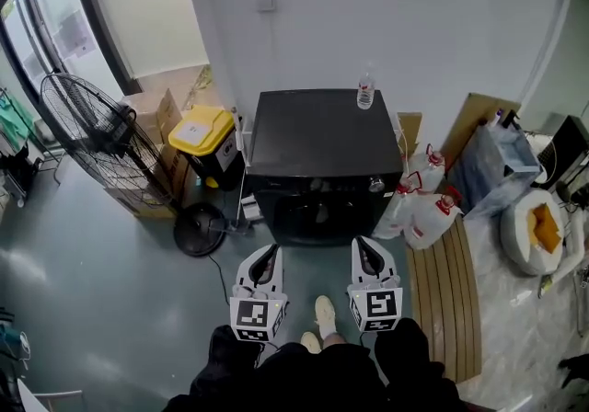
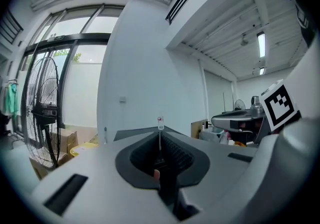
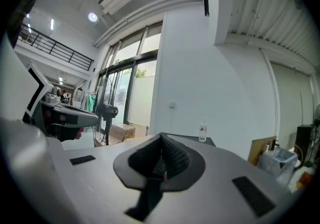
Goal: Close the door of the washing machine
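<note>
A black front-loading washing machine [image 1: 322,139] is seen from above, standing just ahead of both sets of fingertips. Its door [image 1: 317,214] faces the fingertips and appears flush with the front, so the closing is judged done or nearly so; the latch cannot be confirmed. The left gripper [image 1: 267,252] and right gripper [image 1: 363,245] are held level, side by side and apart from the door, jaws pressed together on nothing. If the door is unlatched, a firm forward push with closed tips would be called for. A small water bottle [image 1: 365,91] stands on the machine's top, beyond the right fingertips.
</note>
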